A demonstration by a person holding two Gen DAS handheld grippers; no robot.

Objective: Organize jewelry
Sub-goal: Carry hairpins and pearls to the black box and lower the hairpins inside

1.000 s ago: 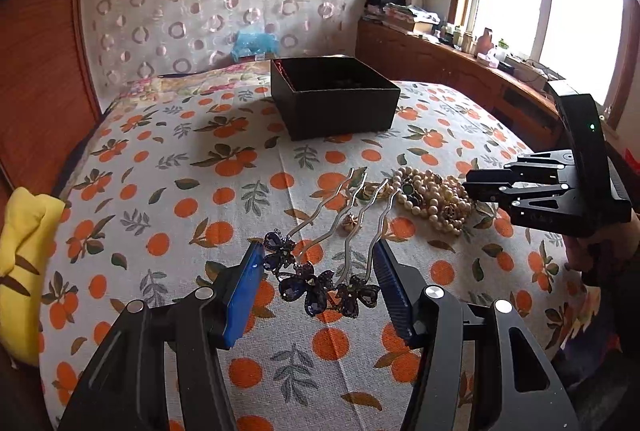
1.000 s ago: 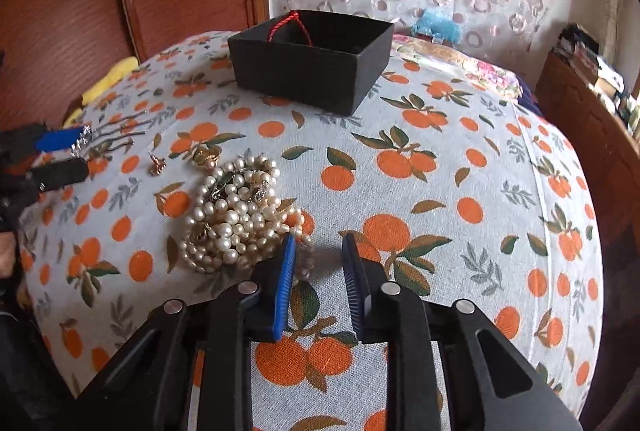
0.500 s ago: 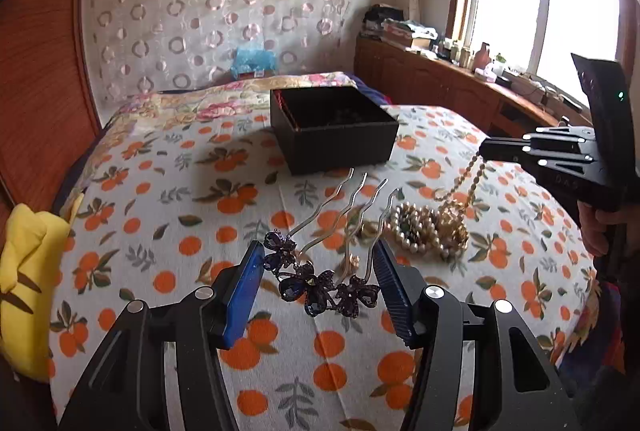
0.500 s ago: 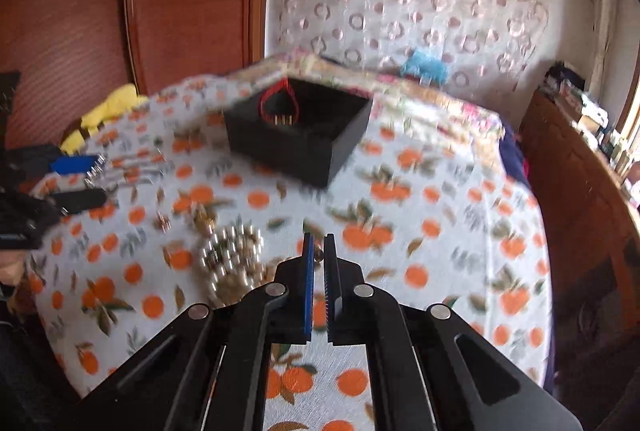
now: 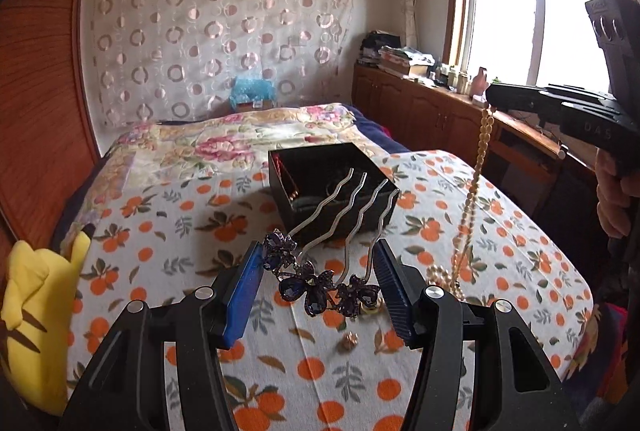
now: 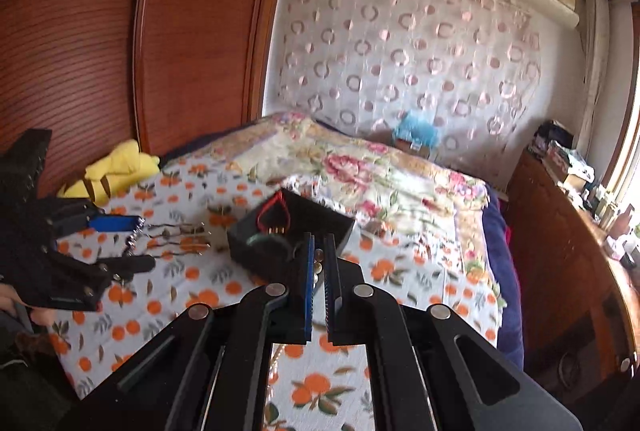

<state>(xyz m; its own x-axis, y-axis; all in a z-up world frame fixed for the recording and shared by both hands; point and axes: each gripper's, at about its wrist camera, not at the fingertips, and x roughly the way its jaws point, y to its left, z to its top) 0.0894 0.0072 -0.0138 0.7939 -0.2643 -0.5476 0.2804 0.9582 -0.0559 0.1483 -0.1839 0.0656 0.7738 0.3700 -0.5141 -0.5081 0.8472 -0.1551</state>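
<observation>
My left gripper (image 5: 318, 261) is shut on dark blue flower hairpins (image 5: 320, 281) whose silver prongs point toward the open black box (image 5: 332, 183) on the orange-print bedspread. It holds them above the bed. My right gripper (image 6: 319, 263) is shut on a pearl necklace (image 5: 474, 187) and holds it high; the strand hangs down to a heap of pearls (image 5: 442, 279) on the bed. In the right wrist view a few pearls (image 6: 318, 267) show between the pads, with the black box (image 6: 288, 231) just beyond. The left gripper also shows in the right wrist view (image 6: 128, 243).
A small gold earring (image 5: 350, 340) lies on the bedspread near my left gripper. A yellow plush toy (image 5: 36, 315) sits at the bed's left edge. A wooden cabinet (image 5: 432, 107) with clutter runs along the right under the window. A wooden headboard (image 6: 120, 31) stands at the left.
My right gripper closed on the pearl necklace and lifted it high, stretching the strand. My left gripper rose with the hairpins and moved closer to the black box.
</observation>
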